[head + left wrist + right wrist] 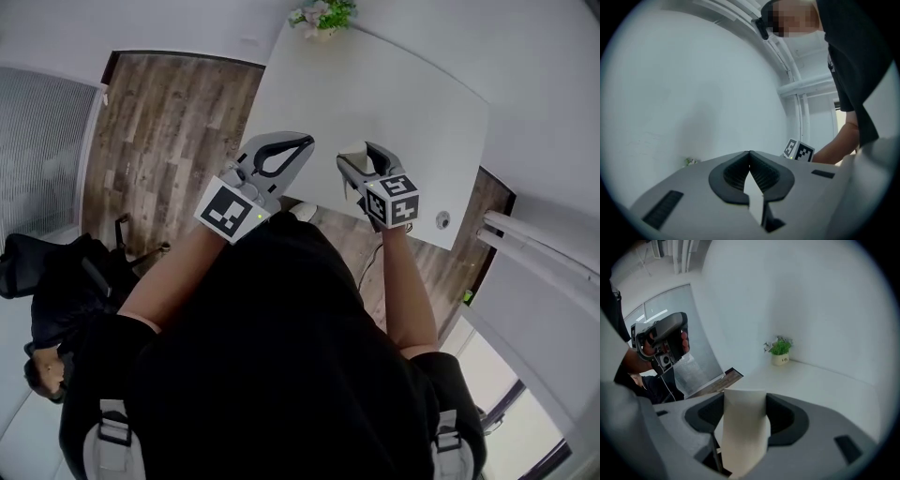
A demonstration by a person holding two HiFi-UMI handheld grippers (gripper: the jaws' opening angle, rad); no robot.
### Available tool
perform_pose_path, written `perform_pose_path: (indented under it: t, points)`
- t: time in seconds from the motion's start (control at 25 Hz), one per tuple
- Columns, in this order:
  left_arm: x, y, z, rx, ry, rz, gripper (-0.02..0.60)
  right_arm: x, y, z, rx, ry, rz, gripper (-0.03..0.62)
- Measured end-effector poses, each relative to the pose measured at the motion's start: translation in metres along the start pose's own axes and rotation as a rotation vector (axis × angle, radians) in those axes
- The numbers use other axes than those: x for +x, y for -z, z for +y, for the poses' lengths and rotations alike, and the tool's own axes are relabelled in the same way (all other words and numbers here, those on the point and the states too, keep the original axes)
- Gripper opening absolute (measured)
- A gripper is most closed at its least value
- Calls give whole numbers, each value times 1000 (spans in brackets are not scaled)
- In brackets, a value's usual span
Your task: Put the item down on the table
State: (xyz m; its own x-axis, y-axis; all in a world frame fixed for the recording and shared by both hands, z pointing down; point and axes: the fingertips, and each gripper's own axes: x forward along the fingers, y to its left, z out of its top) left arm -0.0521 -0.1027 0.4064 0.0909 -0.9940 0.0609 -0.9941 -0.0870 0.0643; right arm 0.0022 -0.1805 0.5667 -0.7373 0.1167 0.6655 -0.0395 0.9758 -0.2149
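Observation:
My right gripper [361, 161] hangs over the near edge of the white table [394, 94], shut on a cream-white rounded item [353, 150]. In the right gripper view that item [743, 427] stands upright between the dark pads, above the tabletop [820, 385] and not touching it. Just to its left, my left gripper [302, 142] is shut with its tips together and nothing in it. From the left gripper view its tips [750, 153] meet against a white wall, with the right gripper's marker cube [799, 151] behind them.
A small potted plant [322, 16] stands at the table's far corner, also in the right gripper view [779, 352]. Wood floor [169, 131] lies left of the table. A black chair [56, 281] is at my left side.

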Motion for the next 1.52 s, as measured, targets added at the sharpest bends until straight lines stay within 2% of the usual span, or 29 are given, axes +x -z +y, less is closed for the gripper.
perform_pose_path:
  t: [0.24,0.8,0.96,1.16,1.52]
  points:
    - [-2,25,7,-12,-10,15,-6,28,29,1,-9,-4,114,281]
    - [15,58,15,-49,2,23,-6,84,88,-16,-49,50,310,281]
    - [19,62,13,-22,8,45,-6,94,105,-11,-65,32,348,281]
    - [19,65,7,-17,19,59,-6,104,116,-2,-116,25,378,281]
    - [13,70,5,-8,4,78,-6,123,129,17,-279,-24,437,281]
